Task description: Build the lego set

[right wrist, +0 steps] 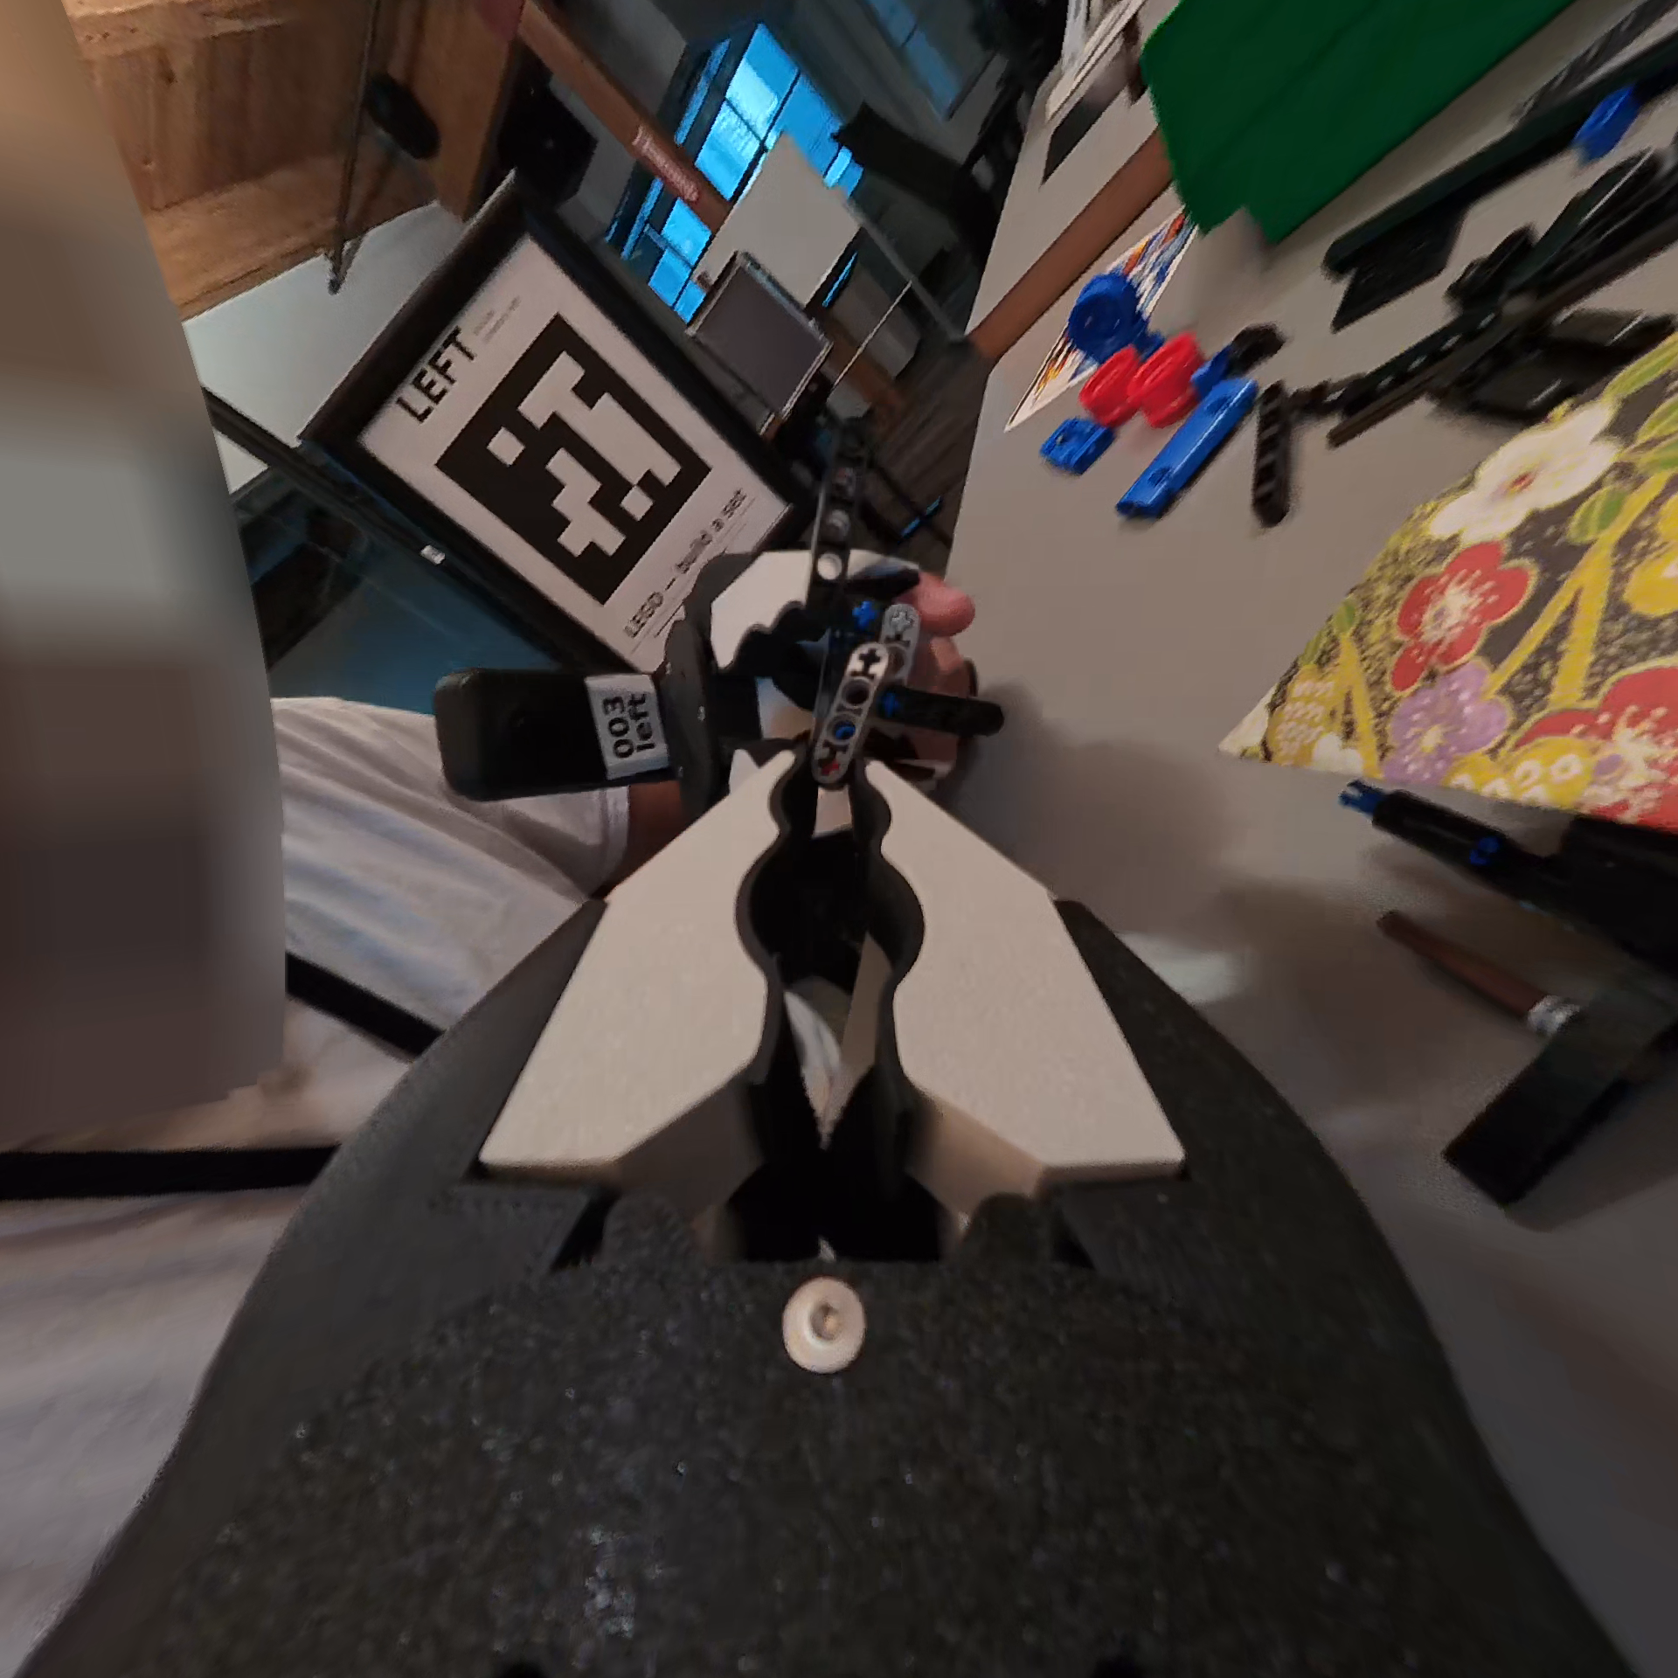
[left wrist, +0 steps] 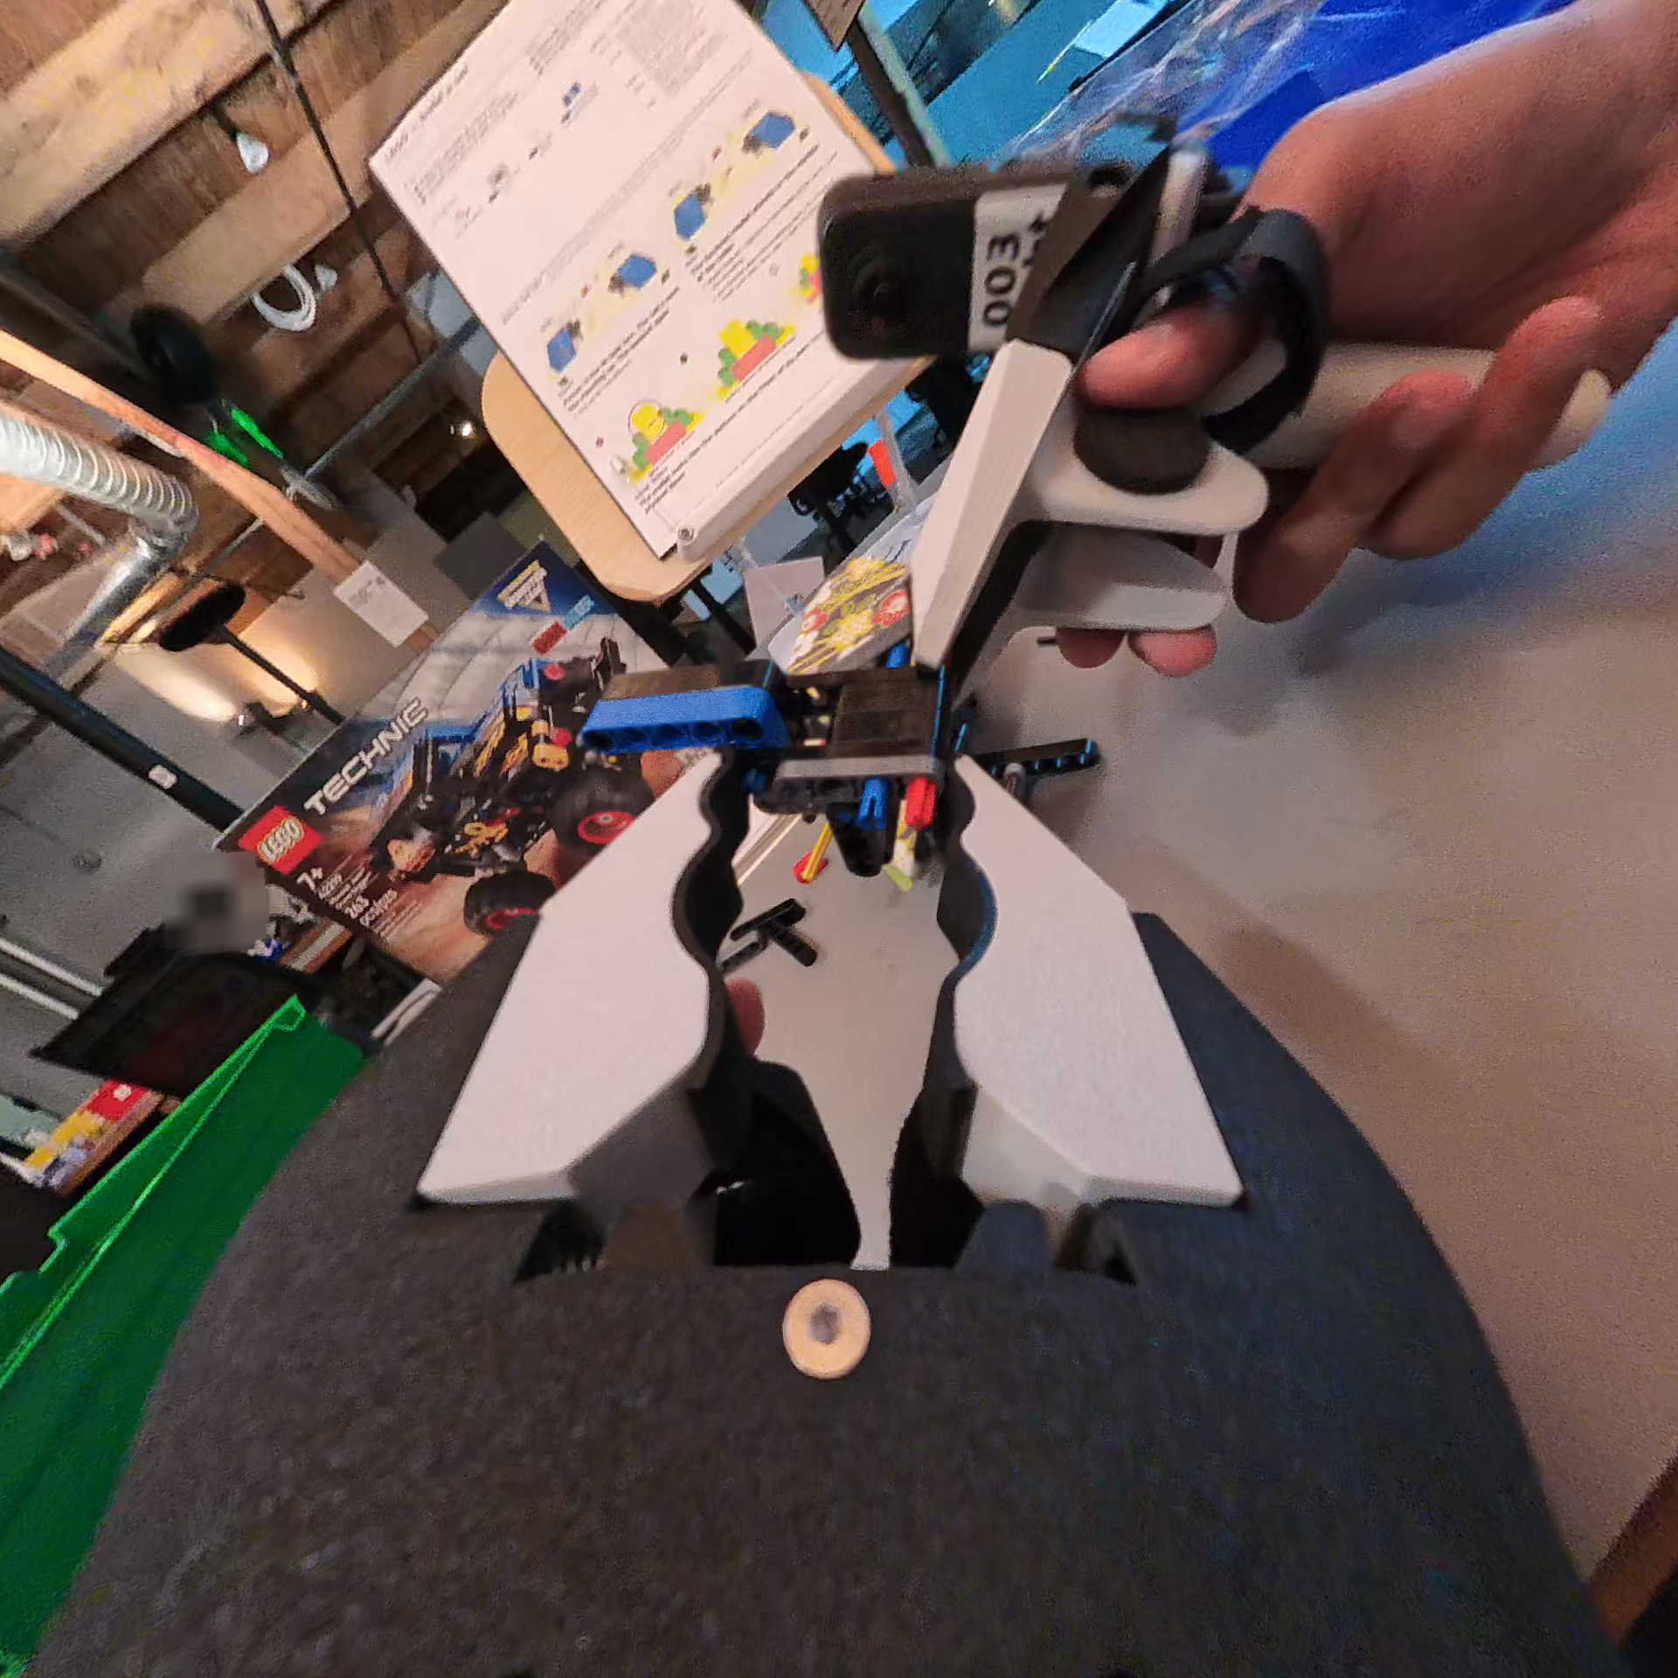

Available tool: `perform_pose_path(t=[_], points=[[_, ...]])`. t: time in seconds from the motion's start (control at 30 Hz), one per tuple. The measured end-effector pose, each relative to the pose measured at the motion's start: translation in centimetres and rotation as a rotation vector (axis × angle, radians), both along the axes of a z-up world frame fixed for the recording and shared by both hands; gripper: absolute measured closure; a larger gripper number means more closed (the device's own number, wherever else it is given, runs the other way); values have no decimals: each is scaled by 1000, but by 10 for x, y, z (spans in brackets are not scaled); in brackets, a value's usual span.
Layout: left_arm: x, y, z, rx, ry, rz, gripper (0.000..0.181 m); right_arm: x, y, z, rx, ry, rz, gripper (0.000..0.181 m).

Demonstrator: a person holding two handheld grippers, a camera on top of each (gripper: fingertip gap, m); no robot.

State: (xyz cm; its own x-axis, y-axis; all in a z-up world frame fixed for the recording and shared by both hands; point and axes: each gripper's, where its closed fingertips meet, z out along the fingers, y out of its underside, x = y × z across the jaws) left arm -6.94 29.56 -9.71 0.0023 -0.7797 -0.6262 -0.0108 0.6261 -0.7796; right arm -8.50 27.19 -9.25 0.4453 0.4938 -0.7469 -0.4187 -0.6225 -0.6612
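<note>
A partly built lego assembly (left wrist: 853, 726) of black, grey and blue beams with red and blue pins hangs in the air between both grippers. My left gripper (left wrist: 840, 772) holds it from below, with one white finger on each side of its grey beam. A blue beam (left wrist: 690, 722) sticks out to the left. My right gripper (left wrist: 935, 658) comes in from the upper right, held by a hand, and grips the assembly's top. In the right wrist view my right gripper (right wrist: 835, 772) is nearly closed on the thin grey beam of the assembly (right wrist: 863, 681), seen edge on.
The lego box (left wrist: 436, 817) and an instruction sheet (left wrist: 636, 254) on a stand are behind. A green bin (left wrist: 136, 1226) is at the left. A loose black pin (left wrist: 772, 935) lies on the table. Blue and red parts (right wrist: 1144, 381), black beams (right wrist: 1498, 300) and a floral sheet (right wrist: 1498, 617) lie at the right. My two grippers' fingertips are within a few centimetres of each other.
</note>
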Motion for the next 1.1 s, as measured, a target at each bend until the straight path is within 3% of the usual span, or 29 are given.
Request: perform_pose_path(t=[0.17,0.43,0.5,0.6,0.67,0.73,0.93,1.1], points=[[-1,-2,-2,55,-7,2,142,-1,-5,-5,-33,25,55,176],[-3,6,1,-3,-9,24,142,24,-4,7,30,-105,-46,176],[-6,11,1,-1,-9,35,142,31,-17,-17,-47,-303,-14,176],[-9,8,0,1,-1,-5,142,40,-52,-71,-137,-822,126,176],[-10,0,-2,17,9,-52,142,23,-69,-74,-152,-839,227,176],[-11,-8,-3,18,18,-99,142,29,-70,-82,-189,-918,203,176],[-7,-22,-9,7,74,-174,142,31,-77,-93,-218,-915,219,175],[-6,-29,-7,58,50,-184,142,22,-74,-74,-148,-764,208,154]])
